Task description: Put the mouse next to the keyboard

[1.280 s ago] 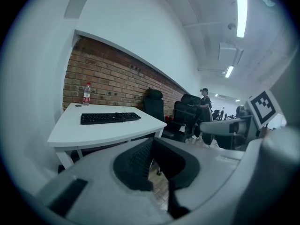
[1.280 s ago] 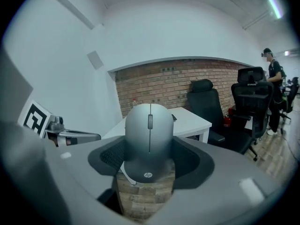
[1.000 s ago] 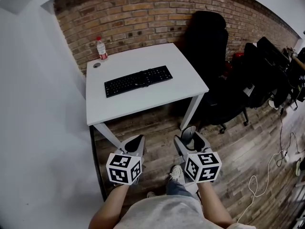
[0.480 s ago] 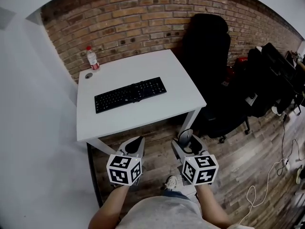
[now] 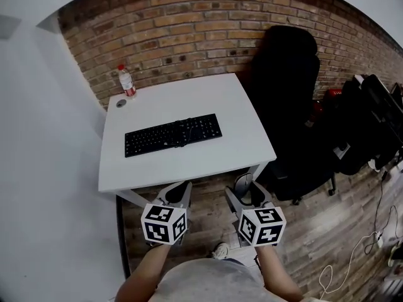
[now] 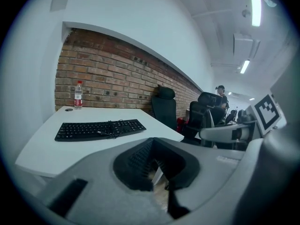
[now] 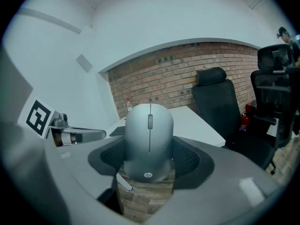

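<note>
A: Mouse (image 7: pixel 149 139) status?

B: Clamped in the right gripper (image 5: pixel 246 191), with a pad pressing on each side. Its wheel side faces the camera and its logo end is nearest. In the head view it sits low, right of centre, over the wood floor (image 5: pixel 315 231) and off the table (image 5: pixel 208 93).

A: And the left gripper (image 6: pixel 154 165)?

B: Its jaws are together with nothing between them. It is low in the head view, left of centre, beside the right one and just below the table's near edge.

A: What's beyond them?

B: The keyboard (image 5: pixel 173 134) lies mid-table, well apart from the mouse, its long side running left to right and its cable bunched on the keys. A bottle (image 5: pixel 127 80) stands at the table's upper-left corner, against the brick wall (image 5: pixel 189 30). A black chair (image 5: pixel 286 74) stands to the table's right.
</note>
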